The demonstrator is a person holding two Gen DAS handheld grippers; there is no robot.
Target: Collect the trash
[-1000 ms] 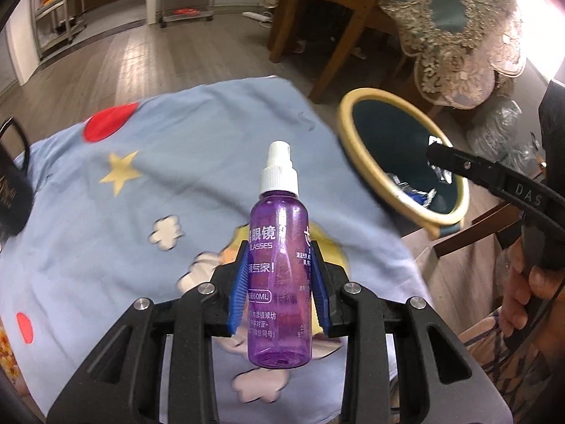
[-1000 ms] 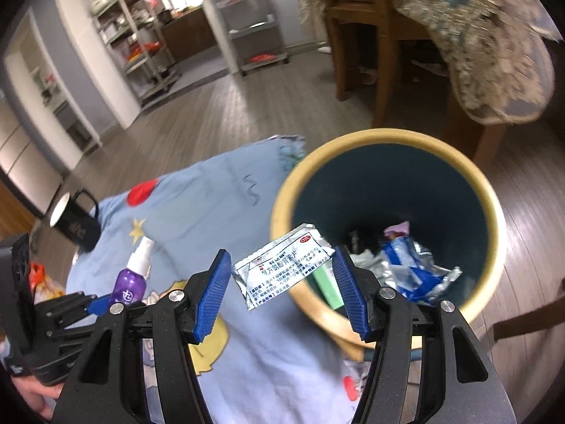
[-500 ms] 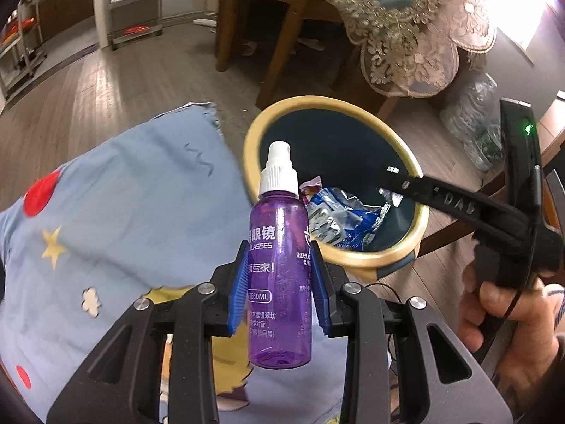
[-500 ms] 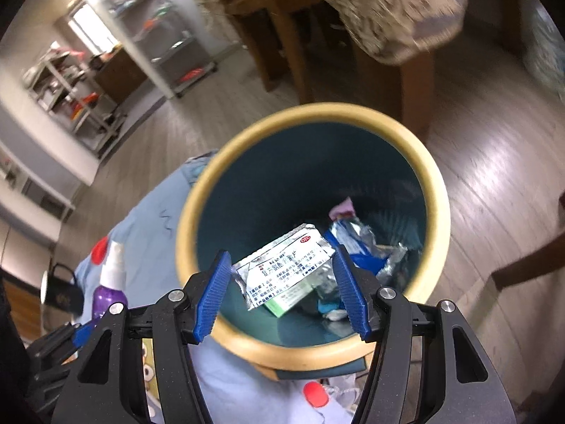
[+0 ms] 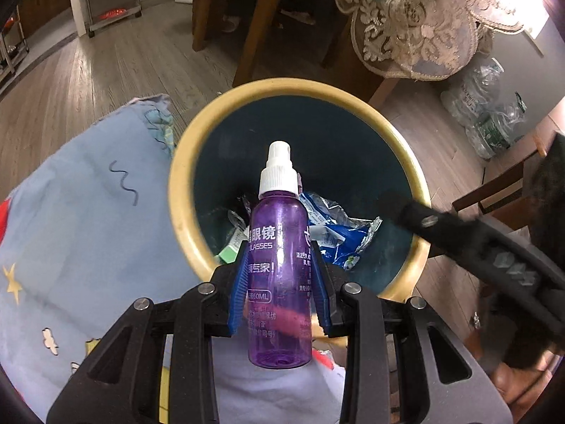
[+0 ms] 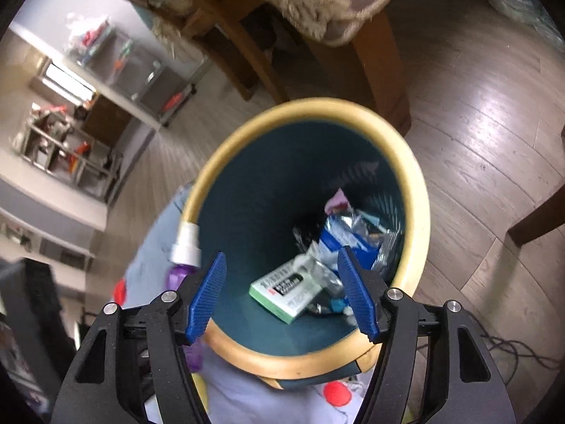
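Left wrist: spray bottle (image 5: pixel 279 265) clamped over bin (image 5: pixel 183 183); right gripper (image 6: pixel 282 289) empty.

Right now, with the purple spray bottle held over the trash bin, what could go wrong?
1. The right gripper hangs open over the bin; the falling spray bottle may strike it.
2. The left gripper sits near the bin's front rim, so the bottle might clip it and land on the blue cloth.

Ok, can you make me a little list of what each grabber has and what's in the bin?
left gripper: shut on the purple spray bottle, upright, held over the bin
right gripper: open, nothing in it, above the bin
bin: yellow rim, dark teal inside
in the bin: blue wrapper, green-and-white box
beside the bin: blue cartoon cloth
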